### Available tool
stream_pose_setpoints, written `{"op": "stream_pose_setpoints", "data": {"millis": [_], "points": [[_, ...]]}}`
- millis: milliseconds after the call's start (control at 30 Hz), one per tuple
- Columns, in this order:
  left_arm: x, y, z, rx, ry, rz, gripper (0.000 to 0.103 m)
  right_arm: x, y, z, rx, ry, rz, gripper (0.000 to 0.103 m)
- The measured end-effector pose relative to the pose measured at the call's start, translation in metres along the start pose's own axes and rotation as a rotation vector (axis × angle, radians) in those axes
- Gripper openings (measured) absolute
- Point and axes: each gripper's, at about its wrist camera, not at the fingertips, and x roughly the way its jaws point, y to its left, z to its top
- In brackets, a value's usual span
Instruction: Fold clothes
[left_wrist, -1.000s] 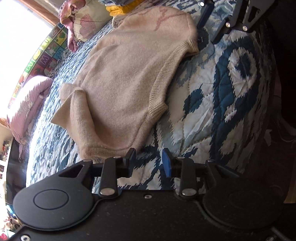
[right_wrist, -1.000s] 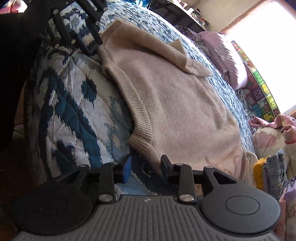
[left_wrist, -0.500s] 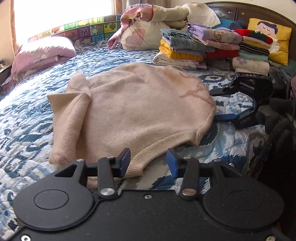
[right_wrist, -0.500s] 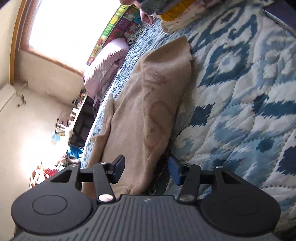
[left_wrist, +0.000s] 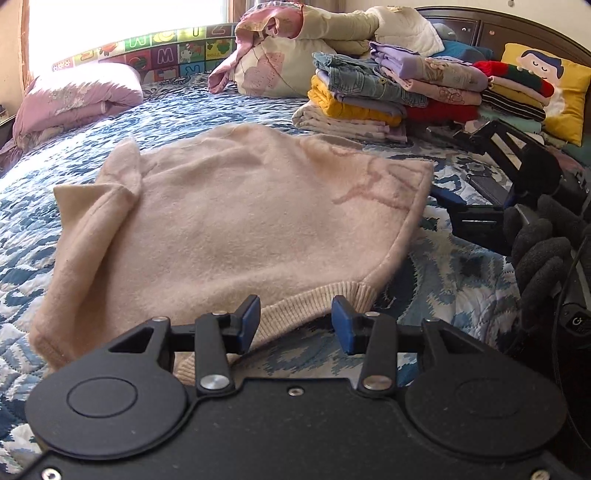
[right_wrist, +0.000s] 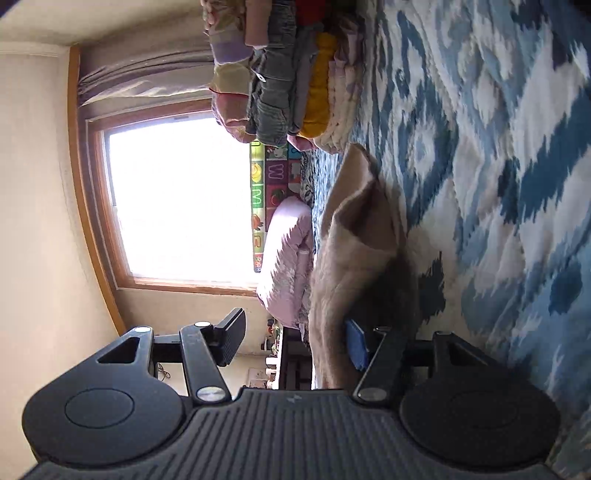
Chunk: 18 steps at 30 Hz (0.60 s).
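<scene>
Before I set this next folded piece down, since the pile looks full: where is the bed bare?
Bare quilt lies between the sweater and the pink pillow, and more along the sweater's left edge. The headboard side is crowded with stacked clothes. On the sweater's right, the right gripper takes up the strip of bed.

Blue patterned quilt (left_wrist: 461, 291), pink pillow (left_wrist: 77, 99), window (right_wrist: 177, 203), yellow cushion (left_wrist: 554, 88)
</scene>
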Motion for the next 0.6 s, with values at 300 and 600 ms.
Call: {"op": "stream_pose_setpoints", "data": {"millis": [300, 600], "points": [[0.061, -0.071, 0.016, 0.248, 0.035, -0.018, 0.043, 0.035, 0.004, 0.02, -0.174, 0.088, -0.165, 0.047], [0.069, -0.072, 0.006, 0.233, 0.041, 0.007, 0.043, 0.021, 0.039, 0.008, -0.48, 0.079, -0.274, 0.016]]}}
